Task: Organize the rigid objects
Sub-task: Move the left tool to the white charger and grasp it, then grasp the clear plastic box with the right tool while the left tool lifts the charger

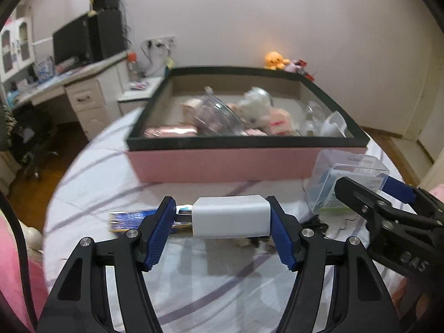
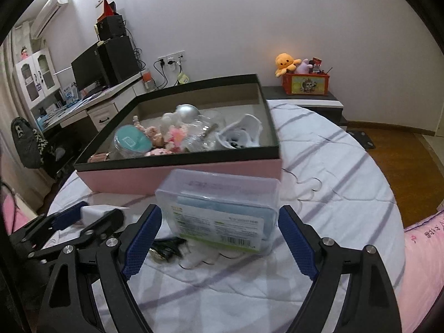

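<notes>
The left gripper (image 1: 223, 216) clamps the white plastic charger block (image 1: 231, 216) above the bed — lift it over the pink box's black rim (image 1: 244, 142) before releasing, while the right gripper (image 2: 219, 233) stands open around the clear plastic case (image 2: 219, 208).

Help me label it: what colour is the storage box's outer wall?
Pink, under a black rim, on the storage box; right wrist view.

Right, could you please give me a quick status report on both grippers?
Left gripper shut on white charger, lifted over bed. Right gripper open around clear plastic case, no grip yet. Pink box just ahead, path clear.
</notes>
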Tool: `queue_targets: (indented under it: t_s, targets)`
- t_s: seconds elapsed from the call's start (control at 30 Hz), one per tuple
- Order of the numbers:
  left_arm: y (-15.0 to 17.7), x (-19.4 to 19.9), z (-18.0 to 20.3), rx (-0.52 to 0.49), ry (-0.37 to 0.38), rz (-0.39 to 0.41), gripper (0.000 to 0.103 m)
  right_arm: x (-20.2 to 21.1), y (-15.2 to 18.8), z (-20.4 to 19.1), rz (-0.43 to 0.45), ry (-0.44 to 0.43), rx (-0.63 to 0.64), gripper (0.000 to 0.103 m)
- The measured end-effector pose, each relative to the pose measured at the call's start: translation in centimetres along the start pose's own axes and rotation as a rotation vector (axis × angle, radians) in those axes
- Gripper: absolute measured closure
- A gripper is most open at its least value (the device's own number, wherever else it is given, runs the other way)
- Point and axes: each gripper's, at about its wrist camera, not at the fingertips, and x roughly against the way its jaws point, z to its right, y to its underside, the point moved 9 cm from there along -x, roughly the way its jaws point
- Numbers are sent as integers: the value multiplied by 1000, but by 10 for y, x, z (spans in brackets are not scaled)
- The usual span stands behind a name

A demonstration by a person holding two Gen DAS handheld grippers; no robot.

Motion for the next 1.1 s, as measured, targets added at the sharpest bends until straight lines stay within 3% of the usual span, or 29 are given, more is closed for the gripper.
queue_targets:
  t_s: [0.2,0.57,0.73,0.77,0.8,0.83,1.03,1.1]
  targets:
    - [-1,6,-16,16,-14,13,36,-9,-5,-9,-8,23,3,16]
    - [2,5,-15,23,10,9,36,-32,-7,-6,-98,-149,85,16]
    - [2,7,-10,12,7,6,36,-38,-3,-12,-94,-129,127,16]
    - [3,8,-10,12,6,5,36,-37,-2,-12,-91,-107,138,18]
    - [4,9,-10,13,7,4,36,-35,-2,-13,-84,-103,144,29]
    - [4,10,-11,14,7,4,36,-32,-2,-15,-77,-116,145,34]
    - [7,23,-4,11,14,19,36,-11,5,-23,-41,-125,155,54]
    - [7,30,-1,8,19,30,36,0,7,-28,-20,-137,157,65]
